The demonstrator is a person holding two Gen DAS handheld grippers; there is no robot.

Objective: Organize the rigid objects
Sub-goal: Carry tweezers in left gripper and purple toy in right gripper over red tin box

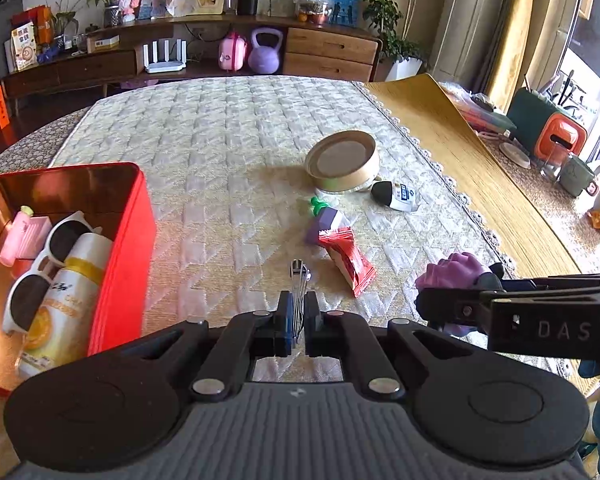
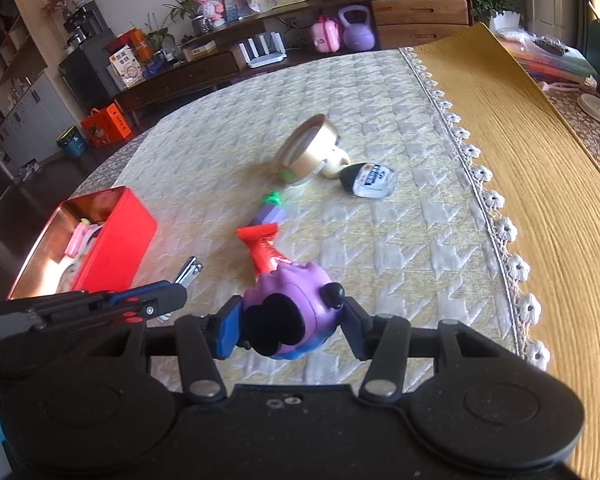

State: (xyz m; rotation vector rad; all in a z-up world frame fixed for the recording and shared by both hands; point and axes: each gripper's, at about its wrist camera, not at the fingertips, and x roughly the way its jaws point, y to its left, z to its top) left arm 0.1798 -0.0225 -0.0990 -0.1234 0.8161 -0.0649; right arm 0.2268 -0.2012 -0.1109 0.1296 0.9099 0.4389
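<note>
Already both hands are loaded: the left tool (image 1: 299,316) is clamped on metal nail clippers (image 1: 299,280) pointing forward, with the open red tin (image 1: 124,248) just to its left, nearer than to the right tool (image 2: 292,320) gripping a purple toy (image 2: 290,304) above the desk (image 1: 220,128).

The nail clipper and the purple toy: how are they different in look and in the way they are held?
The nail clipper is thin, silver metal; the purple toy is round, bulky plastic with black parts. The left gripper is shut almost completely on the nail clipper, while the right gripper holds its jaws well apart around the purple toy. The nail clipper is nearer the red box. Both are gripped above the quilted cloth.
</note>
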